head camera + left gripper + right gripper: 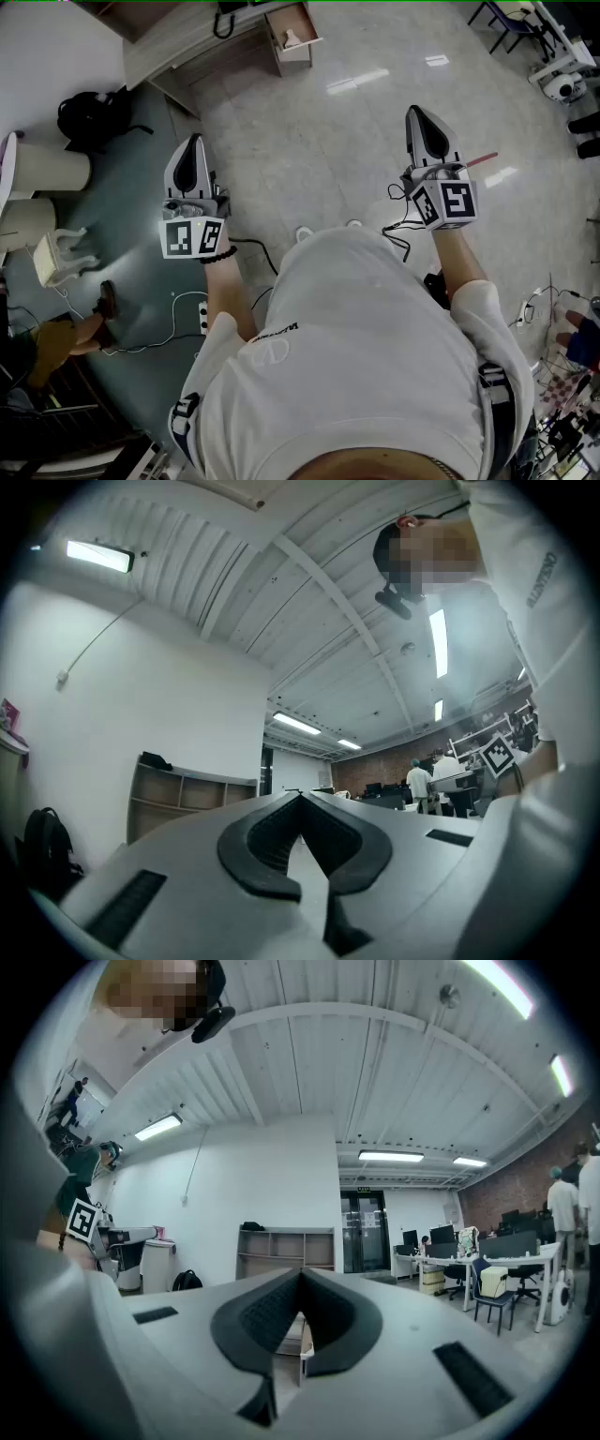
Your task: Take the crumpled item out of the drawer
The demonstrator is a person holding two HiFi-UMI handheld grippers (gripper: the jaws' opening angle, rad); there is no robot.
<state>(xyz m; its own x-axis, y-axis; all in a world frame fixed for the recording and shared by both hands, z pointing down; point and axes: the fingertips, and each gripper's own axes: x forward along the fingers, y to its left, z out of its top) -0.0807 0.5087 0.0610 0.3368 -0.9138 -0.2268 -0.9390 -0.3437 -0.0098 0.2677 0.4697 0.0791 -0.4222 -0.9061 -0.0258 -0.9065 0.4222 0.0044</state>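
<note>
A small wooden drawer unit (292, 37) stands on the floor far ahead, its drawer pulled open with a pale crumpled item (292, 38) lying inside. Part of that drawer (302, 1337) shows through the gap below the right jaws. My left gripper (194, 142) and right gripper (416, 114) are held out in front of the person's chest, well short of the drawer and high above the floor. Both are shut, tips touching, with nothing between them. In their own views the left gripper (300, 797) and the right gripper (302, 1272) point across the room.
A low wooden shelf unit (286, 1252) lines the far wall behind the drawer. A black backpack (94, 117) lies at the left beside white cylinders. Cables and a power strip (202, 317) trail on the floor near the feet. Desks and chairs (497, 1288) stand at the right.
</note>
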